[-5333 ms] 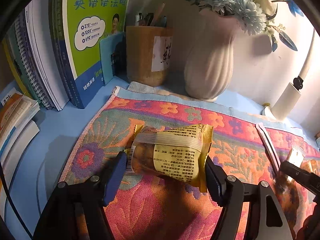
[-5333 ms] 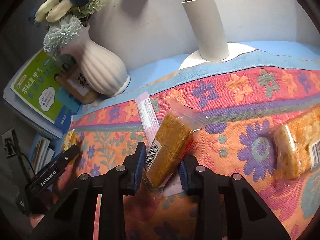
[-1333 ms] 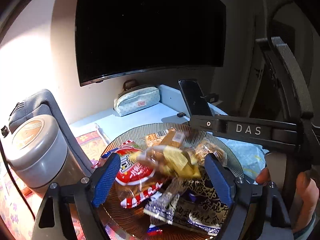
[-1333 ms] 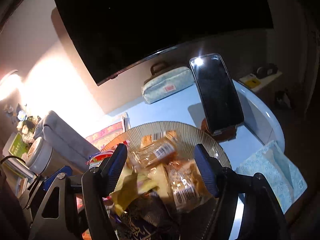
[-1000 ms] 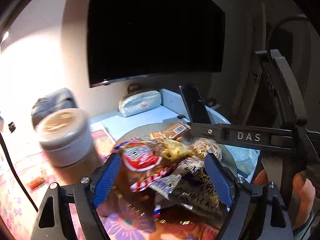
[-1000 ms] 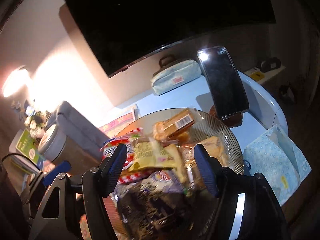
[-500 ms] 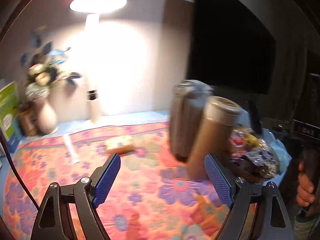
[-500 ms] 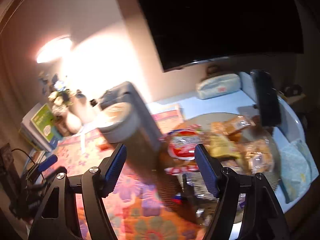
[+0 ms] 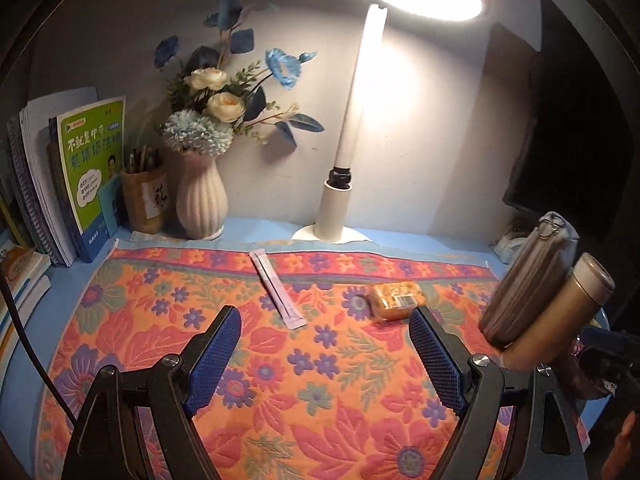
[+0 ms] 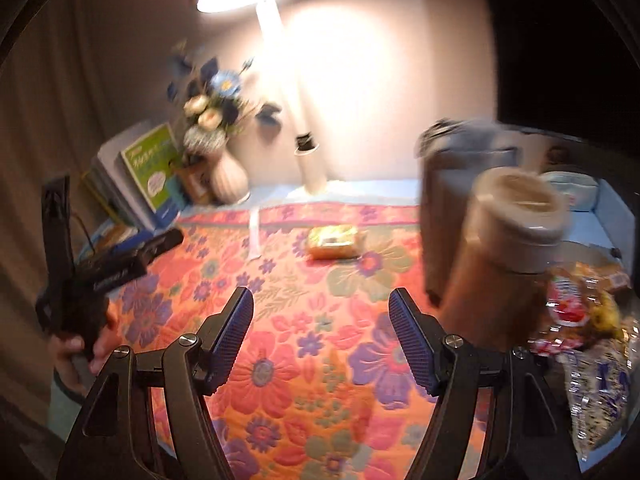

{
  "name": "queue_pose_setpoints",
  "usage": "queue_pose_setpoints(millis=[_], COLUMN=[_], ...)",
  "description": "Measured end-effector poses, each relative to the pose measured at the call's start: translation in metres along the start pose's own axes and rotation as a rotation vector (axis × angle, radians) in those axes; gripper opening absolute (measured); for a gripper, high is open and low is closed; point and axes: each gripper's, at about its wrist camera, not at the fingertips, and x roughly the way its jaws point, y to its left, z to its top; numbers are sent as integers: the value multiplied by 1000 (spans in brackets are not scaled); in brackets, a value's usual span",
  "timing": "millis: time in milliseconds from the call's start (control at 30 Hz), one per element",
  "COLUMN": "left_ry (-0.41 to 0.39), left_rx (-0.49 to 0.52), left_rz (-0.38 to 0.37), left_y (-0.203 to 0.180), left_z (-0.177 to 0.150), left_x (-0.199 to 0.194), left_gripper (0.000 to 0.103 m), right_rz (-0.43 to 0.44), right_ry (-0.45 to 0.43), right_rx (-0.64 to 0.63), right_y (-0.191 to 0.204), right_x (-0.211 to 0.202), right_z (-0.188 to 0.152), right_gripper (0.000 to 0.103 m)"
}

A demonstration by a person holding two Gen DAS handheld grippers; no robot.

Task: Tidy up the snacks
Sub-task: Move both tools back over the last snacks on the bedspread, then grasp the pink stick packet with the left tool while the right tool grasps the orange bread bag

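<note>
A wrapped golden cake snack lies on the floral cloth, and a long pale pink stick packet lies left of it. Both show in the right wrist view, the cake and the packet. A pile of bagged snacks sits at the far right. My left gripper is open and empty above the cloth, short of both snacks. My right gripper is open and empty, further back. The left gripper also shows at the left of the right wrist view.
A brown thermos and a grey case stand at the right, in front of the snack pile. At the back stand a white vase of flowers, a lit desk lamp, a pen cup and books.
Both grippers have swung left from the snack bowl toward the cloth. The snacks they held earlier now lie in the bowl, and both jaws are empty.
</note>
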Motion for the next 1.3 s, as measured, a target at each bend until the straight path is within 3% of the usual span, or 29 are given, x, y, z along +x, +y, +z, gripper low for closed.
queue_pose_setpoints(millis=[100,167,200,333,433,567,667,833,900,967,1033,1100,1167,1200,1300], left_ry=[76,152,178,230,262,289,293,291,293,292,277,269,270,271,273], left_rx=[-10,22,36,32,2,-31,-67,-48,-12,16,17,20,10,-1,-43], left_rz=[9,31,54,73,78,104,91,97,130,144,140,112,89,77,25], left_y=[15,16,18,24,30,40,49,51,46,42,41,41,43,45,56], left_z=[2,-1,-2,0,5,6,6,6,3,3,2,1,-1,-1,1], left_x=[33,61,76,125,162,201,209,210,211,212,211,209,207,207,205], left_gripper=[84,77,72,72,72,72,72,72,72,66,40,27,25,24,22], right_rz=[15,23,27,92,86,40,19,-46,-95,-157,-219,-270,-299,-309,-293], right_ry=[72,111,135,235,264,245,178,105,88,83,88,95,104,108,109], right_rx=[10,44,80,260,369,474,523,595,590,545,471,382,331,322,306], right_y=[9,8,4,-18,-34,-52,-60,-58,-53,-46,-38,-30,-26,-25,-29], right_x=[43,67,81,139,171,201,211,223,230,239,247,252,251,250,242], right_z=[4,4,5,10,17,24,32,43,48,54,59,59,57,55,50], right_gripper=[70,70,70,70,70,70,71,86,86,86,86,85,82,74,66])
